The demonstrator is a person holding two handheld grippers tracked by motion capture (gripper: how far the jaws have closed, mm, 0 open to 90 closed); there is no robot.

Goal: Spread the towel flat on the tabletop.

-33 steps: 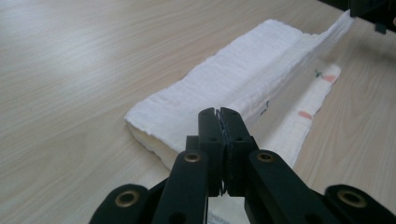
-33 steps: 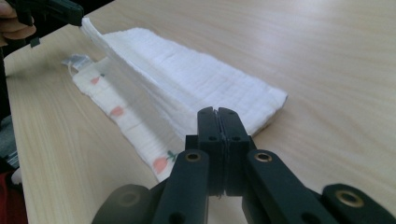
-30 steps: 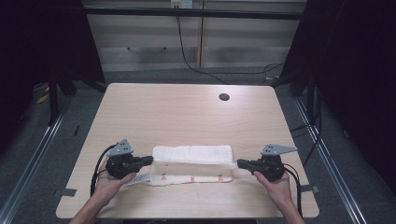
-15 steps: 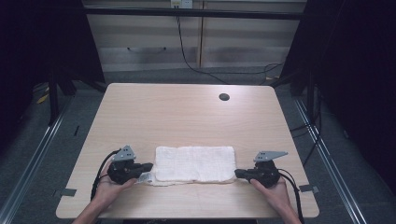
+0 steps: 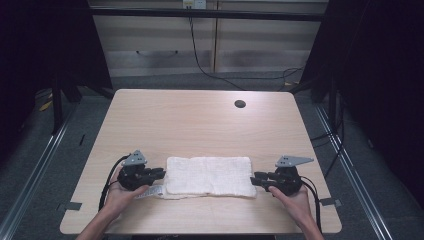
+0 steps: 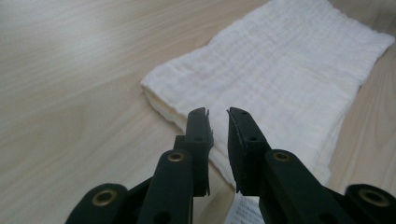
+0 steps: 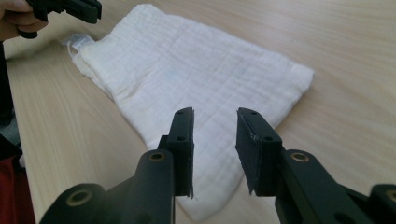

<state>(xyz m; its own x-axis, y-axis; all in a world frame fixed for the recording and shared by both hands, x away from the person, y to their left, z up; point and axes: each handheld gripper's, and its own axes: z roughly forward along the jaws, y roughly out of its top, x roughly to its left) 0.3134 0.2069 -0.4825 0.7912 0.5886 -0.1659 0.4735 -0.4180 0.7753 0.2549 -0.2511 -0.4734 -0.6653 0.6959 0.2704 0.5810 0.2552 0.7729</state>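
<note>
A white cloth lies folded flat near the table's front edge, with a small printed label poking out at its left end. My left gripper rests just off that left end, open by a narrow gap with nothing in it. In the left gripper view its tips hover over the cloth's near edge. My right gripper sits at the cloth's right end, open and holding nothing. The right gripper view has its jaws spread above a corner of the cloth.
The wooden table has a dark round hole at its back right. Cables trail from both grippers toward the front edge. Tape marks sit at the front corners. The other gripper shows at the top left of the right gripper view.
The folded layer has been laid down flat toward the front edge. Both grippers have let go of the cloth's ends and now rest open beside them.
</note>
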